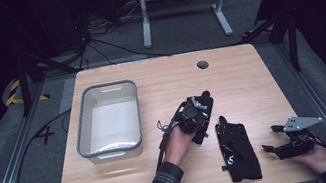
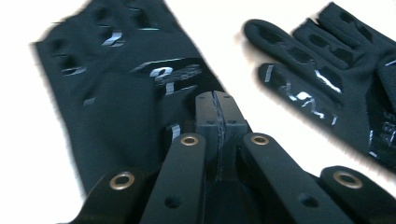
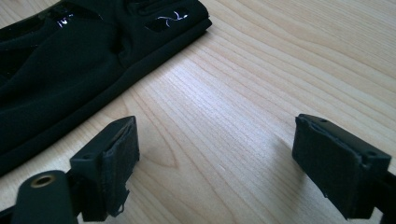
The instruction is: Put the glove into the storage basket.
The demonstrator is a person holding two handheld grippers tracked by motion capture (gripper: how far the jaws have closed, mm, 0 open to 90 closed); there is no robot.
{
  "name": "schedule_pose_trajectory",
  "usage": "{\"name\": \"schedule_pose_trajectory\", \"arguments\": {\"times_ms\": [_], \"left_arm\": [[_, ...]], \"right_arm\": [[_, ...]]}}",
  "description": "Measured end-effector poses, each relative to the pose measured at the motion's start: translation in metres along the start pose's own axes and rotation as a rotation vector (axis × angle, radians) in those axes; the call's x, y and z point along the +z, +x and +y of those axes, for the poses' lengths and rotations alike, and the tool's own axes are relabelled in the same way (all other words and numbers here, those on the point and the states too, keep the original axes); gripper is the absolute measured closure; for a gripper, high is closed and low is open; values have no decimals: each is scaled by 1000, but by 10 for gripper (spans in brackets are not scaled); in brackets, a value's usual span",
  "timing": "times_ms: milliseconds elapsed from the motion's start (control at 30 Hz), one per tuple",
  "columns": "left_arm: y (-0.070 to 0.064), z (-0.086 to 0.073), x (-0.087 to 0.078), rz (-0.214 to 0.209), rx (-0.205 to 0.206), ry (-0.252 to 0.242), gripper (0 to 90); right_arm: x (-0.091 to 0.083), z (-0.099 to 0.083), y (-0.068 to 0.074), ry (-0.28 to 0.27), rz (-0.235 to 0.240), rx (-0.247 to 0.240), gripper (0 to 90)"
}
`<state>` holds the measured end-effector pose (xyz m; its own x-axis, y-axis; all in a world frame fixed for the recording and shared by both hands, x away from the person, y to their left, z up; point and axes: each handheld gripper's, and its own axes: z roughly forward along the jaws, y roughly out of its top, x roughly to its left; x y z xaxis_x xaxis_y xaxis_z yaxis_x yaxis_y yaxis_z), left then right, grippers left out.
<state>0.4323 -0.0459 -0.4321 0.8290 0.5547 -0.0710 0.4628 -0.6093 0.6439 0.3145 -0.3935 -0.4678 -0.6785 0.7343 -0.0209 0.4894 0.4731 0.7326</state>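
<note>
While clenched on 1 glove, left fingers occupied. 2nd glove lengthwise on counter, just left of released right fingers.

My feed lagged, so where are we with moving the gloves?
Nothing looks finished: the grey bin holds no glove. In hand: the left gripper is shut on one black glove near mid-table. Left: the second glove lies flat on the table, and the right gripper hovers open beside it, touching nothing.

High view overhead, gripper views close, sharing glove
</note>
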Motion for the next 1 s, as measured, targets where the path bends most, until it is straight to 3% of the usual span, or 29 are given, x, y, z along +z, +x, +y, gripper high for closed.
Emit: {"name": "schedule_pose_trajectory", "arguments": {"times_ms": [133, 300, 400, 600, 1000], "left_arm": [[16, -4, -10, 30, -35, -15, 898], [33, -2, -10, 49, -64, -16, 898], [35, 0, -4, 41, -59, -13, 898], [35, -4, 14, 43, -54, 44, 898], [22, -21, 3, 58, -68, 60, 898]], "right_arm": [[0, 0, 0, 0, 0, -1, 154], [0, 0, 0, 1, -1, -1, 154], [0, 0, 0, 1, -1, 0, 154], [0, 0, 0, 0, -1, -1, 153], [0, 0, 0, 1, -1, -2, 153]]}}
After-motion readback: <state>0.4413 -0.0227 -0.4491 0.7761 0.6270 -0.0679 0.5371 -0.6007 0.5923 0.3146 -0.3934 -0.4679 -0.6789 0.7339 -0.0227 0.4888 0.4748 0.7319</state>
